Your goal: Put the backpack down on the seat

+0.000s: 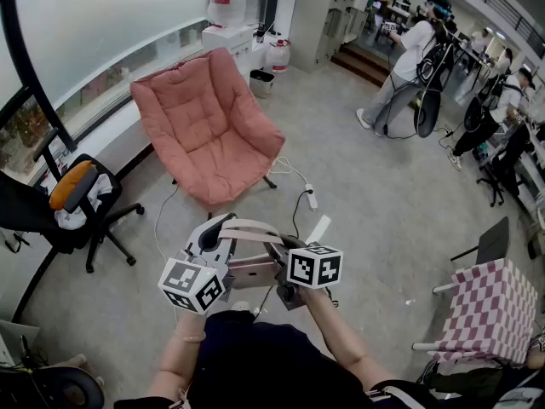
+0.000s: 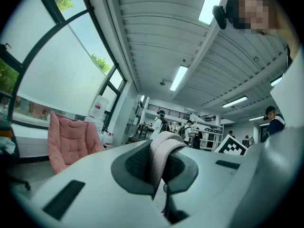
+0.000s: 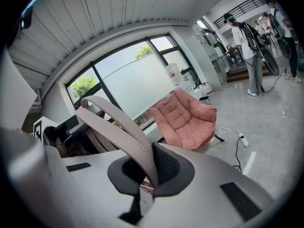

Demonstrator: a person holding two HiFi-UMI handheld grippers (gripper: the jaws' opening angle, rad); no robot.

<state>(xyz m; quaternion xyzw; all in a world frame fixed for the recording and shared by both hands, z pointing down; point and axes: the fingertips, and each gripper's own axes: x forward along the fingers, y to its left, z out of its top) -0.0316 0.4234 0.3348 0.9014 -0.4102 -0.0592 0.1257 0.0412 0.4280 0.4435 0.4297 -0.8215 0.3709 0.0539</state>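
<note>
We hold the backpack (image 1: 252, 273) up off the floor (image 1: 375, 194), close against our own body, between two hand-held grippers. The left gripper (image 2: 160, 172) is clamped shut on a pale strap (image 2: 161, 151) that loops up out of its jaws. The right gripper (image 3: 145, 172) is likewise closed tight on a pale strap (image 3: 122, 129) that arches up and away to the left. From the head view, the straps bridge the gap between the two grippers just above the bag. The pink padded chair (image 1: 209, 126) stands ahead of us by the window, well apart from the backpack, with a white cable and power strip (image 1: 311, 198) on the floor beside it. A black office chair (image 1: 68, 203) sits to the left, a checked seat (image 1: 490, 309) to the right, and people (image 1: 409, 58) stand at the far end.
</note>
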